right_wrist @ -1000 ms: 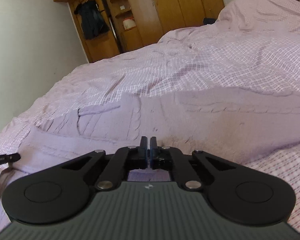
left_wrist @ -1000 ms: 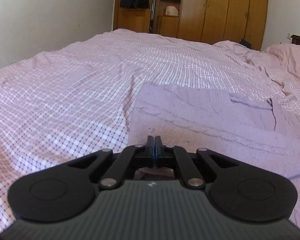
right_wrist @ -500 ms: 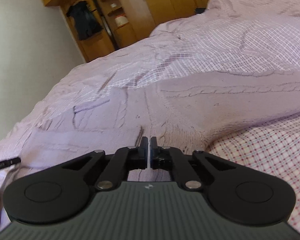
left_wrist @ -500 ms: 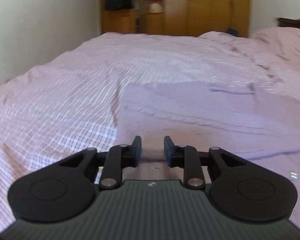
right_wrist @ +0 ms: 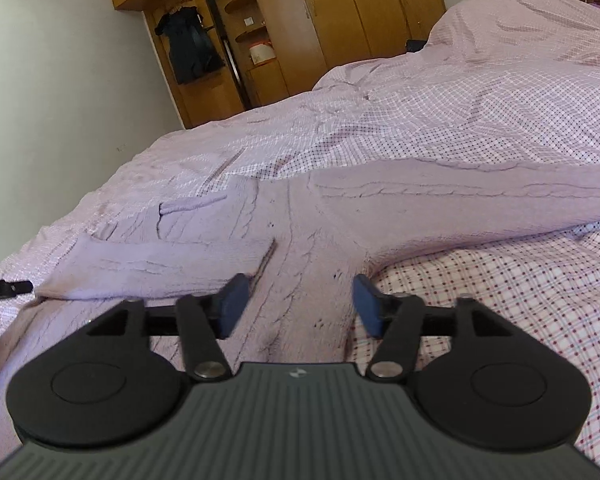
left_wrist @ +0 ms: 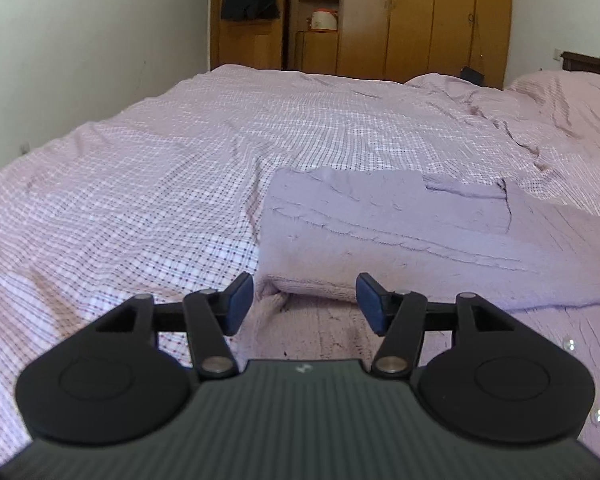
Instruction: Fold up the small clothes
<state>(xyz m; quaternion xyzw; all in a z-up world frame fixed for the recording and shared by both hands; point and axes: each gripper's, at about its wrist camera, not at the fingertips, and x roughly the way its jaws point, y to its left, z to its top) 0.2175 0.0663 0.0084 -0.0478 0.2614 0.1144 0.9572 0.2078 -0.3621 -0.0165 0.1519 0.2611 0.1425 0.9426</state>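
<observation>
Left wrist view: the left gripper (left_wrist: 305, 300), jaws opening with nothing pinched, hovers just short of a folded-over sleeve of the lilac knitted sweater (left_wrist: 380, 232) spread on the checked bedspread (left_wrist: 140, 200); open bedding runs toward the left edge.

Right wrist view: the right gripper (right_wrist: 300, 304), jaws opening and empty, hangs over the sweater (right_wrist: 308, 264) body, its other sleeve reaching toward the bed's right side.

One lilac knit sweater (left_wrist: 400, 240), one checked bedsheet (left_wrist: 140, 200), one wooden wardrobe (left_wrist: 420, 16), two hand-held grippers (left_wrist: 305, 300) (right_wrist: 296, 304).
</observation>
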